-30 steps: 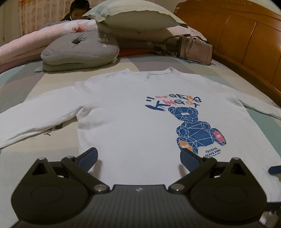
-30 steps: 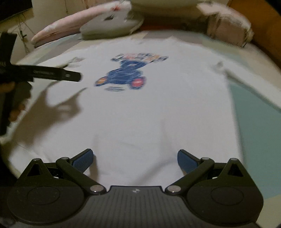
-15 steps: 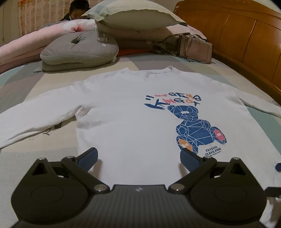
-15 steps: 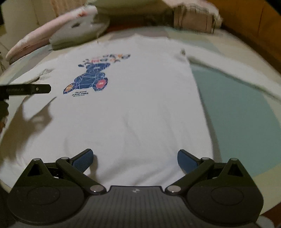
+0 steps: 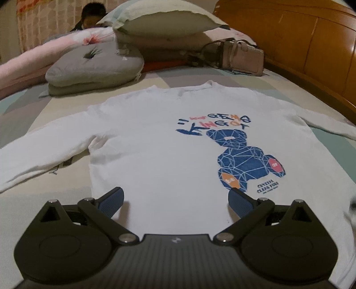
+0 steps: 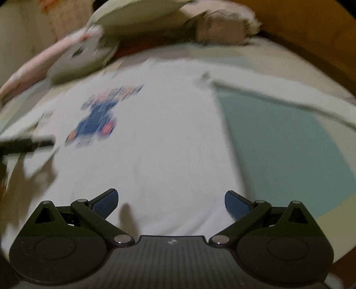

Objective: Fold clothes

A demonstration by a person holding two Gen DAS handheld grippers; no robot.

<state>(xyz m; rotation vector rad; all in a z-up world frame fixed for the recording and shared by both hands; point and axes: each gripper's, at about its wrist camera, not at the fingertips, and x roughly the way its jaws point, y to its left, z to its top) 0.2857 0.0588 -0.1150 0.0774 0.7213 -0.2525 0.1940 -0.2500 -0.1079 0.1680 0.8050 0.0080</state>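
A white long-sleeved shirt (image 5: pixel 160 146) with a blue bear print (image 5: pixel 242 160) lies flat and face up on the bed, sleeves spread to both sides. My left gripper (image 5: pixel 175 200) hovers open over the shirt's lower hem, left of the bear. In the blurred right wrist view the same shirt (image 6: pixel 160 137) fills the middle. My right gripper (image 6: pixel 171 203) is open above the hem near the shirt's right edge. Nothing is between either pair of fingers. The left gripper's finger (image 6: pixel 26 143) shows as a dark bar at the left edge of the right wrist view.
At the head of the bed lie a grey cushion (image 5: pixel 93 64), a large pillow (image 5: pixel 160 20), a pink quilt (image 5: pixel 29 60) and a beige handbag (image 5: pixel 240 56). A wooden headboard (image 5: pixel 311 40) runs along the right. A person's head (image 5: pixel 91 15) shows behind the bedding.
The right gripper has swung right along the hem, so the shirt's right edge and the teal sheet now show. The left gripper has barely moved. Both stay open.
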